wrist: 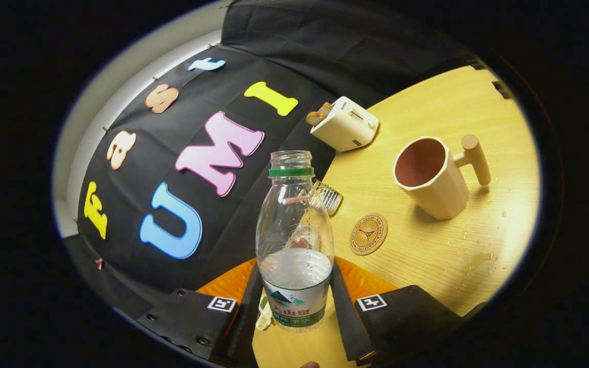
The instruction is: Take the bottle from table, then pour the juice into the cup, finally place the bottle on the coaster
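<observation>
The gripper [294, 306] has the bottle [294, 240] between its two fingers, one finger pressed against each side of the bottle's lower body at the label, so it is clamped on the bottle. The bottle is clear plastic, uncapped, with a green ring under its open mouth and a green and white label low down; clear liquid fills only the bottom part, level roughly at the top of the label. The whole view is tilted, so the table [453, 245] slopes away to one side of the bottle. The bottle's base looks lifted off the wood, though I cannot tell for sure. Just beyond the fingers, on the light wooden table, lies a round cork coaster [369, 234] with a dark printed mark, close beside the bottle's body and apart from it. Behind the bottle's shoulder a small ribbed metal thing [330, 197] sits partly hidden; what it is, I cannot tell. Further out stands the cup [432, 176], cream outside, reddish brown inside, with a wooden peg handle pointing away from the bottle; it appears empty. Water drops [478, 255] spot the table near the cup. Farthest off, by the black cloth wall [172, 153], sits a white toaster [344, 124] with a bread slice in it.
</observation>
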